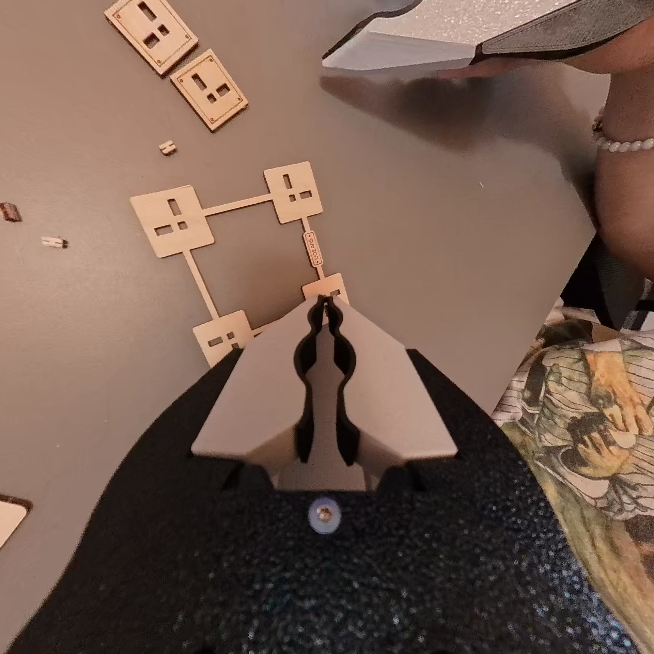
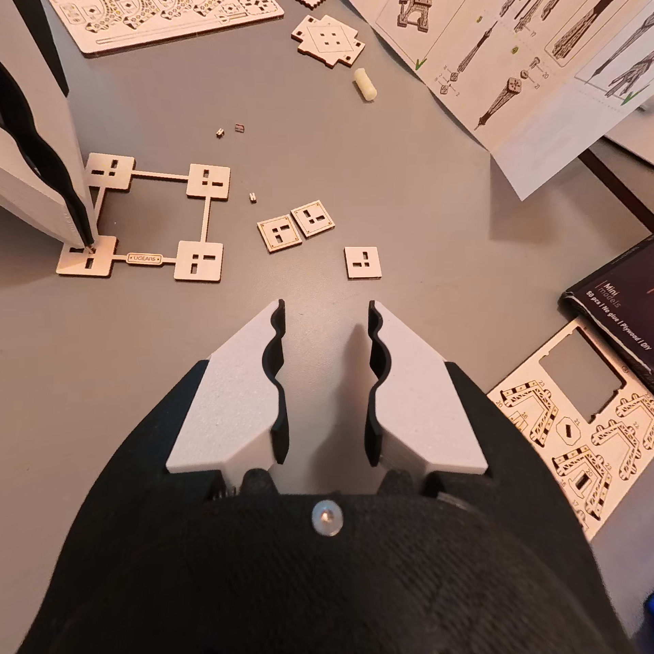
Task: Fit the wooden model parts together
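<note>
Plywood is what I am working with: a flat square frame (image 2: 148, 216) of four slotted corner pads joined by thin bars lies on the grey counter (image 2: 389, 219). My left claw (image 1: 325, 299) is down at one corner pad, its tips drawn nearly together over a slot; something tiny seems pinched there, perhaps a small connector, but I cannot tell for sure. My right claw (image 2: 325, 308) hangs above bare counter with its fingers apart, gripping nothing.

Loose square plates sit near the frame: two (image 2: 295, 228) side by side and one (image 2: 363, 262) alone, closest to my right claw. Three small connector bits (image 2: 230, 130) lie beyond the frame.

As I judge it, the step in hand is seating a peg into that corner slot. To do it well I should keep the left claw upright over the slot and press straight down, not at a slant, since the thin bars look easy to snap. Bringing my right claw across to pin a neighbouring pad flat would stop the frame from sliding or tipping as I push.
</note>
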`<state>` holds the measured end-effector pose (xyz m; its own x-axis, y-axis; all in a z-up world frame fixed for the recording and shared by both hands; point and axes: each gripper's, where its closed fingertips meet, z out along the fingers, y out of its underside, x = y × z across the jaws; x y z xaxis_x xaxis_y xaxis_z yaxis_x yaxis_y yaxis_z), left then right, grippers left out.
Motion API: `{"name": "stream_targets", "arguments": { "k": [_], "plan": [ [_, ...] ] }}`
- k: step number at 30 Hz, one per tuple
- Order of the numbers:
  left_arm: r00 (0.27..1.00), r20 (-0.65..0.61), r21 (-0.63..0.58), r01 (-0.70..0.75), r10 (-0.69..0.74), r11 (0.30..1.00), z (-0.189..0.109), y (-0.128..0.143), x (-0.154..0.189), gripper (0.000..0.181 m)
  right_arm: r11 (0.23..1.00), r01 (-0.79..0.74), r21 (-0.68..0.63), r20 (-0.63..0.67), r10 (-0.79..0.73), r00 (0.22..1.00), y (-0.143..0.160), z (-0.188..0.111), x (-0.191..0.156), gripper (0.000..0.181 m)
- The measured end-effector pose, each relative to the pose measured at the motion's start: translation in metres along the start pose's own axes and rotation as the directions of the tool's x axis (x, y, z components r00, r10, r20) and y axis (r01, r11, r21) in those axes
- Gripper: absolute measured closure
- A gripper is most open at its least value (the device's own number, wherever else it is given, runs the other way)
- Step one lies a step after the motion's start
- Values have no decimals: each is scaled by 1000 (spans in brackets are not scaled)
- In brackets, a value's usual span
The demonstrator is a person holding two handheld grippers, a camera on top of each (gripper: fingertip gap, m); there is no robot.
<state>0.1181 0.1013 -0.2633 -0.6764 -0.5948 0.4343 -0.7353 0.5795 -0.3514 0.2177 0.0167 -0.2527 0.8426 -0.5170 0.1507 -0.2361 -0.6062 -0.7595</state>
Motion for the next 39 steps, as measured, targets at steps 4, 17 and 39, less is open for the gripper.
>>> {"name": "stream_targets", "arguments": {
  "k": [4,17,39],
  "plan": [
    [1000,10,10,15,-15,1000,-1,-1,-2,181,1000,-4,-8,6,4,1000,2,2,-1,136],
    [998,30,41,59,-60,997,-3,0,-6,181,1000,-9,-25,6,9,1000,6,5,-2,135],
    [948,312,-73,-35,56,997,-2,-2,-7,181,999,-22,-28,26,23,999,7,7,-5,135]
  ]
}}
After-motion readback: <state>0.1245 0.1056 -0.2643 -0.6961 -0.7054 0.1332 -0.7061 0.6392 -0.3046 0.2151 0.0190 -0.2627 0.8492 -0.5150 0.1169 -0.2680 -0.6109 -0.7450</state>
